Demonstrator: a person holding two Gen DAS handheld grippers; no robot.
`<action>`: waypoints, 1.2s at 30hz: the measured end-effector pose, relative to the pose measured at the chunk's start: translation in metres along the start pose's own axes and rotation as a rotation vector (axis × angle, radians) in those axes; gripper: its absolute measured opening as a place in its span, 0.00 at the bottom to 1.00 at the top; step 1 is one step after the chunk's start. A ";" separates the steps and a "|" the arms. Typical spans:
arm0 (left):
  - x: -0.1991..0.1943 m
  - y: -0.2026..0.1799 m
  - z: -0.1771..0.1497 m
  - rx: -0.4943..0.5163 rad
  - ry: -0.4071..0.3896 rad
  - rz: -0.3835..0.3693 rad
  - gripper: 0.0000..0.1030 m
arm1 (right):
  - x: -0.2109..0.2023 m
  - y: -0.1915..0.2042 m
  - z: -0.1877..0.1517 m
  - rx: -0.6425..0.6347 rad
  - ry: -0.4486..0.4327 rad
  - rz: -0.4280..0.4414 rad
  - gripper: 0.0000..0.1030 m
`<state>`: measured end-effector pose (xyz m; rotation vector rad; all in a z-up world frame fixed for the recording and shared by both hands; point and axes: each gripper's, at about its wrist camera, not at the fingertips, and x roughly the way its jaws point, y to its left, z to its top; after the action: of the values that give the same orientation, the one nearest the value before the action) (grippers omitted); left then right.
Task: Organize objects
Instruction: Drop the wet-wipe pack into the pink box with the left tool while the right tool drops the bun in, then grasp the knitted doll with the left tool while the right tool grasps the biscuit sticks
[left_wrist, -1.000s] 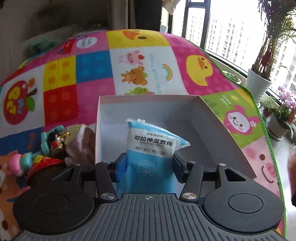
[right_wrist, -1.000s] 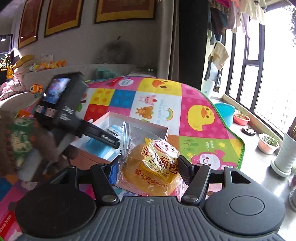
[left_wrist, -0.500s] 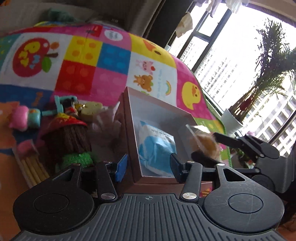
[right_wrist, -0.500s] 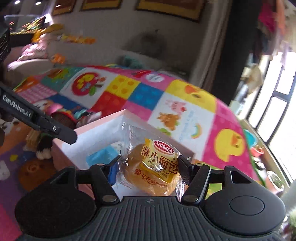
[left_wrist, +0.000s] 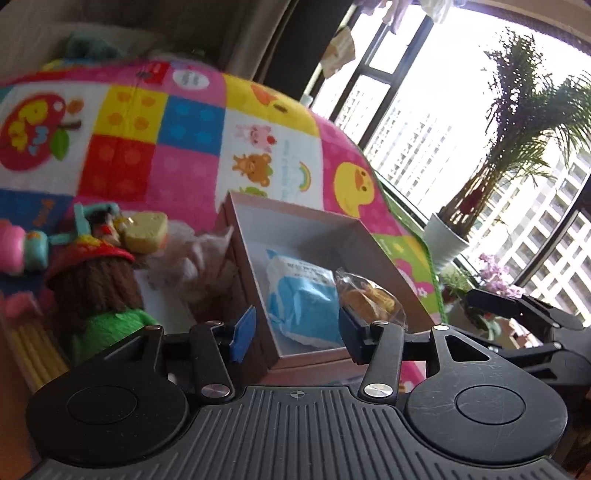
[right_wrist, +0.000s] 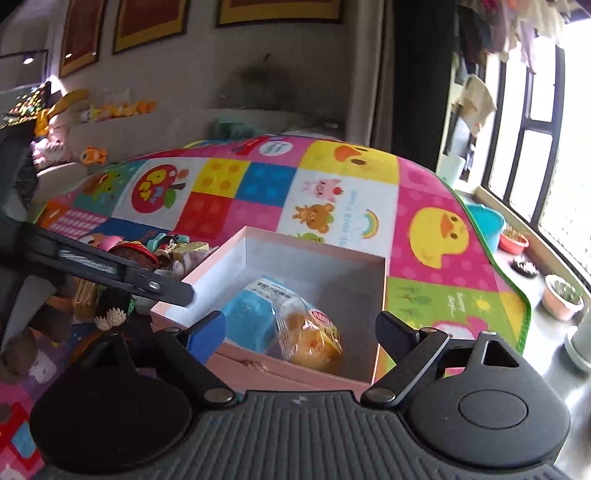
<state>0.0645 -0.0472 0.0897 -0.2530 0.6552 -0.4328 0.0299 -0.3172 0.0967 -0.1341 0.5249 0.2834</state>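
A pink cardboard box (left_wrist: 295, 218) with a white inside stands open on the play mat. In it lie a blue wet-cotton pack (left_wrist: 299, 306) and, at its right, a bun in clear wrap (left_wrist: 369, 299). My left gripper (left_wrist: 295, 332) is open and holds nothing, just short of the box's near left corner. My right gripper (right_wrist: 301, 332) hovers at the box's near rim (right_wrist: 314, 240) with its jaws opening. The bun (right_wrist: 314, 339) lies below and between them, free of the pads, against the blue pack (right_wrist: 247, 321).
Left of the box is a heap of toys: a doll with brown yarn hair and a red hat (left_wrist: 92, 280), a yellow block (left_wrist: 146, 230), a pink toy (left_wrist: 18, 251). Potted plants (left_wrist: 447, 240) and a teal basin (right_wrist: 484, 221) line the window side beyond the mat's edge.
The left gripper let go of the blue pack in the box and drew back to the left. The right gripper carried the bun over the box, widened its jaws and dropped it in.
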 end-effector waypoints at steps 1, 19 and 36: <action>-0.014 0.000 -0.005 0.048 -0.043 0.058 0.53 | -0.001 -0.001 -0.003 0.021 0.002 -0.017 0.90; -0.016 0.082 -0.015 -0.200 -0.017 0.326 0.53 | 0.049 0.015 -0.022 0.310 0.065 0.049 1.00; 0.028 0.108 0.002 -0.255 0.023 0.304 0.55 | -0.002 0.067 -0.035 0.059 0.015 0.010 1.00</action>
<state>0.1191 0.0349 0.0376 -0.3834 0.7578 -0.0600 -0.0082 -0.2605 0.0640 -0.0763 0.5486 0.2765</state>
